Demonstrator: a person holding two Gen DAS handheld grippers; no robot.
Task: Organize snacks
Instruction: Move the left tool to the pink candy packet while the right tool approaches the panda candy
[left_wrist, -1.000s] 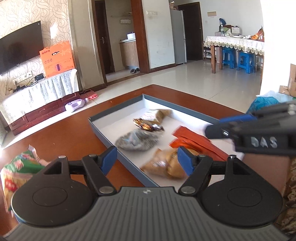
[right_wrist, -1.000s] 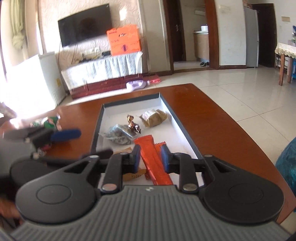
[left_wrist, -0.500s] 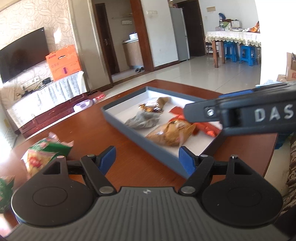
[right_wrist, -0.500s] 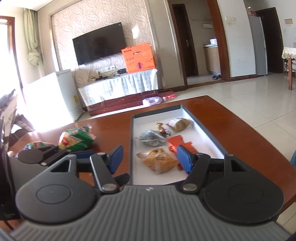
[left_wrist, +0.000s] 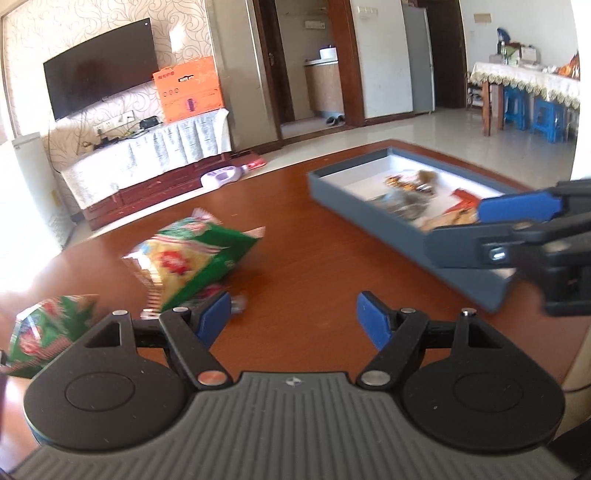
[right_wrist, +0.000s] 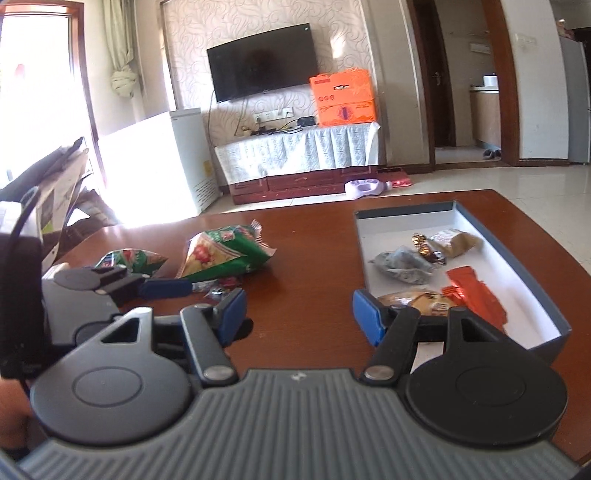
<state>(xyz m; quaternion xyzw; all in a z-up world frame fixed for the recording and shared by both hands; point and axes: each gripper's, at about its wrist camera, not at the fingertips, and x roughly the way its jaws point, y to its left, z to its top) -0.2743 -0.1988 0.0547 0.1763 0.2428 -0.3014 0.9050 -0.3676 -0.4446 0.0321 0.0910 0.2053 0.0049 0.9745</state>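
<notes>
Both grippers are held wide open and empty: left gripper (left_wrist: 293, 319), right gripper (right_wrist: 297, 314). Green snack bag (right_wrist: 225, 254) is seen at eleven o'clock, tray (right_wrist: 517, 266) at two.

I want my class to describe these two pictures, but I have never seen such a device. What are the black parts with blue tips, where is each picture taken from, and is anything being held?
A person holds a two-fingered tool in each hand, with a camera on each looking along its fingers. One picture is from the left hand-held gripper, the other from the right hand-held gripper; each also glimpses the other. Both are open and hold nothing. On the reddish-brown wooden table lie two green crinkly snack bags and some small wrapped sweets. The shallow grey box with a white inside holds a grey packet, brown packets and orange-red sachets.
</notes>
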